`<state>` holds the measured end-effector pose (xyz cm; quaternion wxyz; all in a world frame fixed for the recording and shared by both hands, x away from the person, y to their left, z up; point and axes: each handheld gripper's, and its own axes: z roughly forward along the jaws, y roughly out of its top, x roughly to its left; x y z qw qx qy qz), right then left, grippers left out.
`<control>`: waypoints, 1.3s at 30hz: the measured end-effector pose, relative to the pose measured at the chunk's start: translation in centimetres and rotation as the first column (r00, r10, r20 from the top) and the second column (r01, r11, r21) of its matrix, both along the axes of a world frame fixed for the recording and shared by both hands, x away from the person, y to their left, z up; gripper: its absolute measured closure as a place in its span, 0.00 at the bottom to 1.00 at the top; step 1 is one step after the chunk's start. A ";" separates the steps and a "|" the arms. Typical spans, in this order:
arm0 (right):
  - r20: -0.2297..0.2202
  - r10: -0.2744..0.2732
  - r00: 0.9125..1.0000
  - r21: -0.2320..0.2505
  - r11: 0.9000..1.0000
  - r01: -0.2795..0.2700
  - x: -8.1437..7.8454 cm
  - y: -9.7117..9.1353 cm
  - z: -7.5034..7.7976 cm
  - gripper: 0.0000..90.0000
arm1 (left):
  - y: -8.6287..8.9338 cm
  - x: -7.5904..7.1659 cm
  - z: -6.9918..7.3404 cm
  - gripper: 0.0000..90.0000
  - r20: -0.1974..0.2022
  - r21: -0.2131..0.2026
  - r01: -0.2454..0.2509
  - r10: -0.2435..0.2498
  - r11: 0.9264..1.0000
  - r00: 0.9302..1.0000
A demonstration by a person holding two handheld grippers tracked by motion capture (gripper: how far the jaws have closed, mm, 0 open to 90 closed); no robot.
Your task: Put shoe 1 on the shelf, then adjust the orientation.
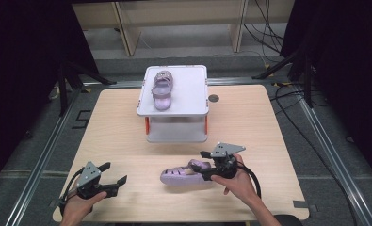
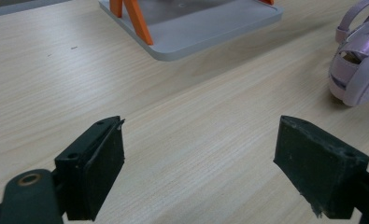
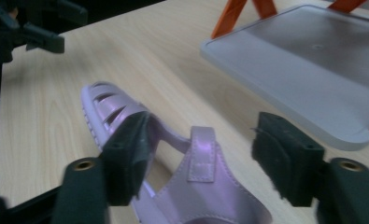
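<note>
Sandal (image 1: 181, 174), lilac, lies on its side near the table's (image 1: 117, 127) front edge, a bit right of centre, toe pointing left. Going left to right: left gripper (image 1: 115, 176) sits near the front-left corner, jaws wide apart with nothing between them, bare wood between the pads (image 2: 102, 172) in the left gripper view; the sandal's toe shows at the right edge there, well apart from that gripper. Mid-table, toward the back edge, a white two-tier stand (image 1: 174, 101) on orange legs carries the matching second sandal (image 1: 162, 88) on its top tray. Right gripper (image 1: 203, 159) is at the heel end of the near sandal, jaws about half open and straddling the back strap (image 3: 202, 156); the pads look close to the strap but I can't see them pressing, so I'd call it not yet gripped. Handling guess: light, soft moulded plastic or rubber, flexible straps, smooth and a bit slippery, not fragile. Straps will fold under squeeze, so a better hold is probably across the heel where strap meets sole, or the sole edge itself. Expect the toe to droop when lifted from the heel.
</note>
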<state>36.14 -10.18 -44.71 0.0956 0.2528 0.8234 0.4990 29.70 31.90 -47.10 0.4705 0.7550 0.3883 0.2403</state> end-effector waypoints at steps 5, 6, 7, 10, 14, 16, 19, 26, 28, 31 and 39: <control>-0.022 0.013 1.000 -0.058 0.998 -0.014 0.1 0.6 -0.5 0.52 | -0.1 0.0 0.0 0.17 0.004 0.022 0.012 -0.012 1.000 1.000; -0.022 0.019 1.000 -0.070 0.997 -0.021 0.2 0.5 -0.5 0.54 | -0.2 -0.1 0.1 0.17 0.001 0.026 0.006 -0.006 1.000 1.000; -0.031 0.022 0.999 -0.071 0.997 -0.024 0.2 0.5 -0.6 0.54 | -0.2 0.0 0.0 0.17 0.008 0.021 0.013 -0.013 1.000 1.000; -0.049 0.030 0.998 -0.074 0.997 -0.034 0.4 0.5 -0.8 0.55 | -0.1 0.0 0.0 0.17 0.006 0.018 0.009 -0.009 1.000 1.000; -0.058 0.053 0.997 -0.089 0.994 -0.058 0.6 0.5 -1.0 0.58 | 0.0 0.0 0.0 0.17 0.001 0.024 0.002 -0.002 1.000 1.000; -0.061 0.070 0.996 -0.079 0.994 -0.075 0.7 0.4 -1.0 0.60 | 0.0 0.1 0.1 0.17 0.013 0.014 0.000 0.000 1.000 1.000; -0.075 0.090 0.993 -0.065 0.993 -0.095 0.2 0.0 -0.5 0.64 | 0.2 0.0 0.2 0.17 0.016 0.014 0.006 -0.007 1.000 1.000; -0.119 0.146 0.982 -0.026 0.988 -0.150 -1.8 -0.8 -0.1 0.73 | 0.2 -0.1 0.2 0.17 0.004 0.023 0.005 -0.005 1.000 1.000; -0.116 0.142 0.983 -0.024 0.989 -0.145 -2.0 -0.8 -0.3 0.73 | 0.1 0.1 0.1 0.17 0.015 0.018 0.011 -0.011 1.000 1.000; -0.114 0.145 0.983 -0.013 0.989 -0.147 -1.7 -0.8 -0.5 0.75 | 0.2 0.0 0.1 0.17 0.012 0.023 0.007 -0.007 1.000 1.000; -0.079 0.146 0.986 0.013 0.989 -0.145 -2.4 -0.5 0.1 0.85 | 0.3 0.0 0.2 0.17 0.014 0.016 -0.012 0.012 1.000 1.000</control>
